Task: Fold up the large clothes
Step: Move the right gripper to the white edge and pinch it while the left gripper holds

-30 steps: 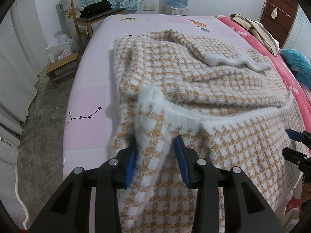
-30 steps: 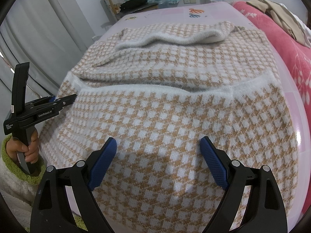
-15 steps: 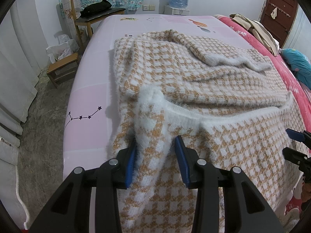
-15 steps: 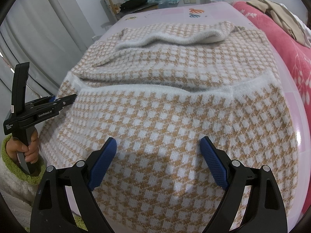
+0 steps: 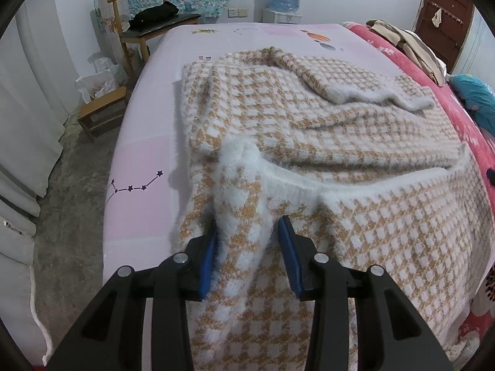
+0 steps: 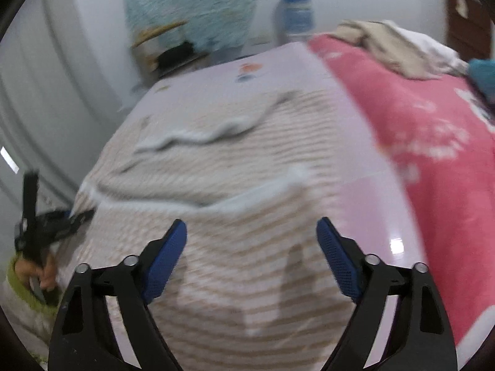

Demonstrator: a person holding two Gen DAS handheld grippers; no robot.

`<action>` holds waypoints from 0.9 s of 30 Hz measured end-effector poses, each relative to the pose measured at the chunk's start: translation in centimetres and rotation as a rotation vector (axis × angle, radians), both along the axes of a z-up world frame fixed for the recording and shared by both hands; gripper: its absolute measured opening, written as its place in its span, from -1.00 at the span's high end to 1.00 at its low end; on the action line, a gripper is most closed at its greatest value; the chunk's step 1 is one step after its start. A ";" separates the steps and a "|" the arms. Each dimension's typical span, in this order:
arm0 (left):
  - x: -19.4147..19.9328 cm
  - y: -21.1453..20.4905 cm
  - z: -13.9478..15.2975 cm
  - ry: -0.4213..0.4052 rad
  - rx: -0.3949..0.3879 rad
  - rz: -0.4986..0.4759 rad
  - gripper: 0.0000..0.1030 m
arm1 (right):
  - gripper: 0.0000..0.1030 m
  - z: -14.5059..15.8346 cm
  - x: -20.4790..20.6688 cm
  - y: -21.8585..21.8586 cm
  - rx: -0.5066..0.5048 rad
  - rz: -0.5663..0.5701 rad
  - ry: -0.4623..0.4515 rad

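Checked tan-and-white sweater [image 5: 324, 142] spread on the pink-sheeted bed [image 5: 145, 142], its near part folded back over the rest. Left gripper [image 5: 247, 247] — blue pads pinching a bunched fold of the sweater's white-trimmed edge. Right gripper [image 6: 251, 247] — jaws spread wide and just now narrowing, nothing between them, poised above the sweater's near right portion; this view is motion-blurred.
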State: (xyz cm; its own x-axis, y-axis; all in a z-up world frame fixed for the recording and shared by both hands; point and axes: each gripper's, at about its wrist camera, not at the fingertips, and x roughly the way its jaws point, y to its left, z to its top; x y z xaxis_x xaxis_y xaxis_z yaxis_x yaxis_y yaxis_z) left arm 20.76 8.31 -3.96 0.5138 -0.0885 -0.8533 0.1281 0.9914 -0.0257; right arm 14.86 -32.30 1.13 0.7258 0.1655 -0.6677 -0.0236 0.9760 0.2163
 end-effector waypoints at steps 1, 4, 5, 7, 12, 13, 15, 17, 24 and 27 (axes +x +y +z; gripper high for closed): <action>0.0 0.1 0.0 -0.001 0.001 0.000 0.28 | -0.42 0.1 0.3 -0.8 0.005 -0.014 0.002; 0.0 0.2 0.0 -0.003 0.003 -0.001 0.27 | -0.20 0.2 1.8 -2.5 0.030 -0.018 0.011; -0.1 0.1 0.0 -0.005 0.006 -0.001 0.27 | -0.17 0.1 2.4 -2.7 0.027 -0.011 0.016; -0.1 -0.1 0.0 -0.004 0.006 -0.001 0.27 | -0.11 -0.3 3.8 -2.7 0.022 0.016 0.027; -0.1 -0.3 0.0 -0.003 0.004 0.001 0.27 | 0.01 -1.7 6.5 -2.3 0.006 0.068 0.072; -0.1 -0.4 0.0 -0.003 0.004 0.001 0.27 | 0.02 -1.9 6.9 -2.3 0.001 0.070 0.081; -0.2 -0.3 0.0 -0.004 0.008 0.001 0.27 | 0.02 -2.2 7.2 -2.4 0.006 0.078 0.084; -0.1 -0.2 0.0 -0.004 0.010 0.001 0.27 | 0.02 -2.1 6.9 -2.4 0.013 0.080 0.087; -0.1 -0.1 0.1 -0.006 0.013 0.001 0.27 | 0.15 -3.3 4.0 -2.2 0.057 0.099 0.142; -0.2 -0.3 0.1 -0.005 0.014 0.002 0.27 | 0.37 -3.4 2.9 -2.2 0.067 0.094 0.143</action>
